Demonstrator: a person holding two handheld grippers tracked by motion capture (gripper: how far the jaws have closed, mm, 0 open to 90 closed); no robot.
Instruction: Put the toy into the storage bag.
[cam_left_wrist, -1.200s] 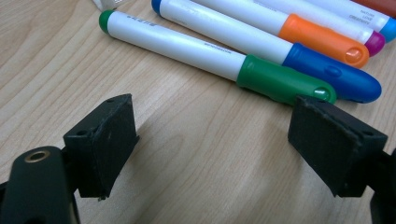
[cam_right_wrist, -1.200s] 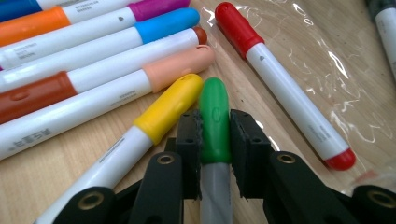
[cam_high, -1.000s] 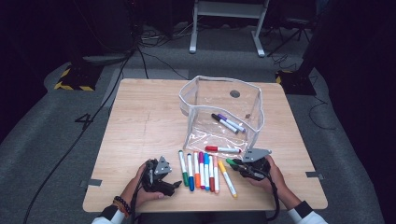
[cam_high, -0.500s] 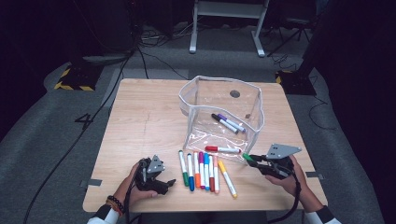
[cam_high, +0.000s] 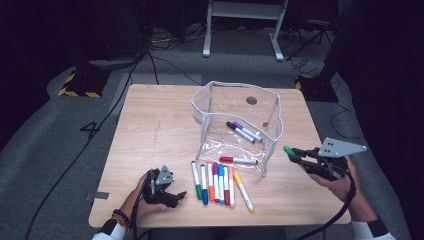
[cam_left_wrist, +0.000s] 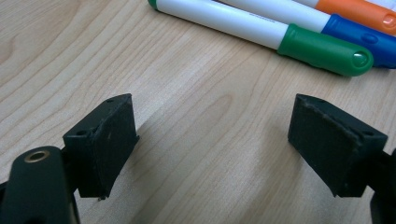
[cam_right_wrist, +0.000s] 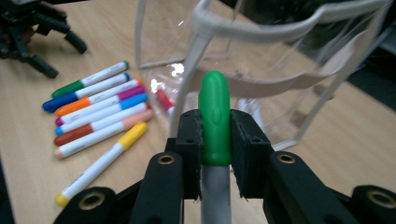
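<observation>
Your right gripper (cam_high: 295, 152) is clamped on the green-capped marker (cam_right_wrist: 214, 121) at its cap, off the table's (cam_high: 150, 130) right edge beside the clear pouch (cam_high: 272, 117); it's light, stiff and slick, so grip the barrel (caps can pull off). Your left gripper (cam_high: 175, 196) rests open and empty near the front edge, seven markers (cam_high: 218, 182) remain in the row, three inside.

A light wood-grain surface (cam_high: 150, 130) is seen. The pouch (cam_high: 240, 125) is clear plastic, edged in white. Just before it, white-barrelled markers are capped dark green (cam_high: 198, 190), blue (cam_high: 204, 196), orange (cam_high: 210, 192), purple (cam_high: 215, 170), light blue (cam_high: 220, 172), brown (cam_high: 226, 196), peach (cam_high: 230, 172) and yellow (cam_high: 238, 177). Inside the pouch a red-capped marker (cam_high: 237, 160) is seen. A bright green cap (cam_right_wrist: 214, 119) is clamped in the black right gripper (cam_right_wrist: 215, 154). The left gripper (cam_left_wrist: 212, 149) is black too.
</observation>
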